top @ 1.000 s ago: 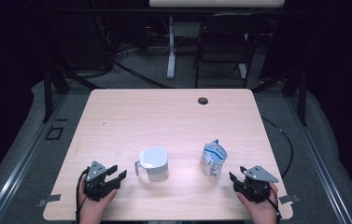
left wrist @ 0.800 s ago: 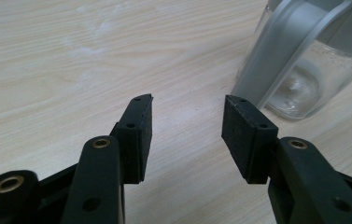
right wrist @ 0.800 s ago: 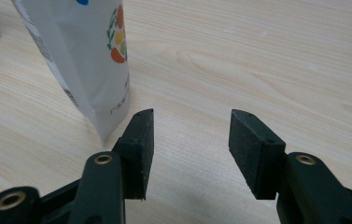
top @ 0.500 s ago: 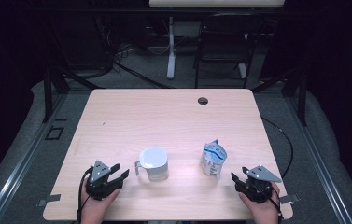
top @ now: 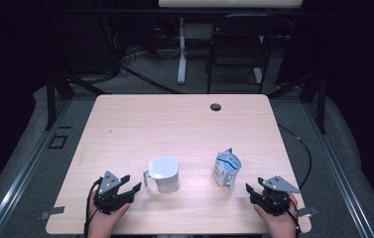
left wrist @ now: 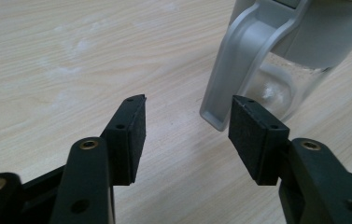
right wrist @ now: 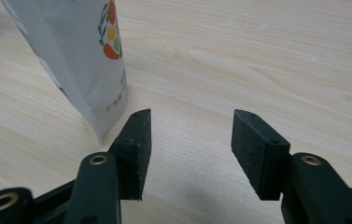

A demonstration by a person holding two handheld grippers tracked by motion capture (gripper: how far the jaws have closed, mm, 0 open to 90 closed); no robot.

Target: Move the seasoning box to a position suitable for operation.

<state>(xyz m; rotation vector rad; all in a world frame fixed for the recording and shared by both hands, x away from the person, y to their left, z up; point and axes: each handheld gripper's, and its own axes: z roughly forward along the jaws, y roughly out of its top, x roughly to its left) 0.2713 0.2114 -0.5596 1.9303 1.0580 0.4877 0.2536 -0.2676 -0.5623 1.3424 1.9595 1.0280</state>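
Wooden table [top: 184, 129], both tongs low at the near edge. Left gripper [top: 125, 191] has just been opening, nothing between its jaws, jug [top: 163, 173] just beside its tips. Right gripper [top: 254, 192] gapes empty too, pouch [top: 226, 168] near.

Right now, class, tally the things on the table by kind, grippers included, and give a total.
Jug: 1
Pouch: 1
Grippers: 2, left gripper and right gripper, both open with nothing between the jaws
Total: 4
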